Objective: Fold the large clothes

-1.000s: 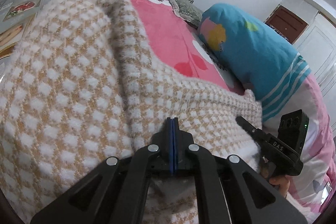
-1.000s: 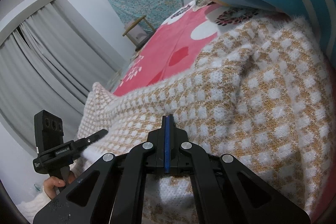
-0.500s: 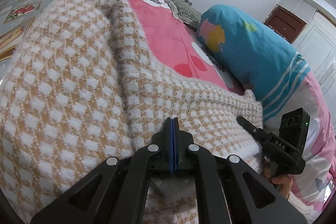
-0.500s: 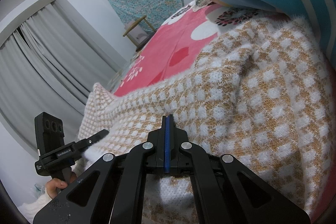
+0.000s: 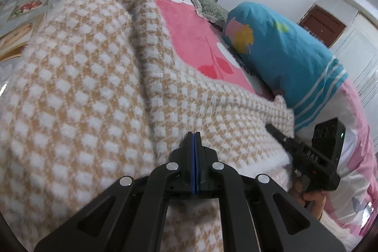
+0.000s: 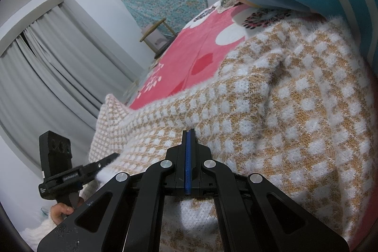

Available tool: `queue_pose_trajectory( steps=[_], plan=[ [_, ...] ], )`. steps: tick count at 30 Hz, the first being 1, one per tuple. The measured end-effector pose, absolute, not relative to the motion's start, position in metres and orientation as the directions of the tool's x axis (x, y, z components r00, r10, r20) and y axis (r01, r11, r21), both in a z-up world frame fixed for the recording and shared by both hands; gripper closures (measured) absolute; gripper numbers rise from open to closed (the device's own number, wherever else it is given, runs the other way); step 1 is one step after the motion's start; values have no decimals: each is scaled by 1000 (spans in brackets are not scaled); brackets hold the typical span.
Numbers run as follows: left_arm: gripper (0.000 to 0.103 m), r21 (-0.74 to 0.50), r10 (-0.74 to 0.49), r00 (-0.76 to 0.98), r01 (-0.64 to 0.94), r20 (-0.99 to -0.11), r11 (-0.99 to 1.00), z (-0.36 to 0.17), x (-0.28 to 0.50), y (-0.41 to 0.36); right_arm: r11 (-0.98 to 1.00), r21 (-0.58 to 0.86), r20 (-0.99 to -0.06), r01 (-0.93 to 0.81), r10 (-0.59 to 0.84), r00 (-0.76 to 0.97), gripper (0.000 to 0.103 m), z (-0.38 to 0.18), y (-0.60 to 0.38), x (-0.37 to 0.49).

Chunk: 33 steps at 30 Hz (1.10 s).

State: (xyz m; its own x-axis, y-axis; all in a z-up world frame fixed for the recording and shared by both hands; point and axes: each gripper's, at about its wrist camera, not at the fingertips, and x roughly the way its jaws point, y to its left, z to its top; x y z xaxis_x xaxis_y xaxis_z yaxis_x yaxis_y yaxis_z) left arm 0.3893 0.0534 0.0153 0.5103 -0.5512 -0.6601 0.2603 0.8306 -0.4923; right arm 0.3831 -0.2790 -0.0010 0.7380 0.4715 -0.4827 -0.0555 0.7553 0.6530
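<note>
Pink bed (image 5: 189, 44): left gripper (image 5: 194, 134) and right gripper (image 6: 187, 131) both clenched on sweater (image 5: 82, 86) hem; fuzzy knit could slip out, collapsing the fold.

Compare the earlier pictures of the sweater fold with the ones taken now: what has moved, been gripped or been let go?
Nothing visibly changed. The left gripper and right gripper stay shut on the near edge of the checked sweater, held up over the pink blanket beside the blue pillow.
</note>
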Motion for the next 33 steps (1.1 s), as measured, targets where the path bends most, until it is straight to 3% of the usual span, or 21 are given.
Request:
queue_pose_trajectory(
  steps=[7, 13, 17, 19, 25, 30, 33],
  plan=[
    [100, -384, -428, 529, 198, -733, 902, 37, 381, 42, 745, 664, -470, -63, 481, 740, 103, -4, -285, 381],
    [100, -322, -402, 631, 244, -663, 915, 72, 397, 14, 740, 670, -463, -68, 487, 740, 103, -5, -288, 380],
    [100, -275, -347, 534, 214, -771, 938, 31, 428, -6, 742, 668, -468, -67, 487, 737, 103, -4, -287, 381],
    [100, -267, -354, 575, 234, -737, 935, 24, 420, -4, 742, 667, -468, -69, 489, 736, 103, -4, -288, 380],
    [100, -270, -382, 534, 277, -755, 922, 24, 396, 12, 741, 668, -465, -73, 492, 736, 103, -3, -289, 378],
    [100, -193, -306, 512, 262, -802, 946, 45, 400, 1, 752, 657, -486, -54, 477, 733, 103, 1, -286, 380],
    [100, -163, -300, 558, 282, -774, 945, 71, 359, 3, 815, 578, -570, 40, 369, 734, 103, 19, -275, 371]
  ],
)
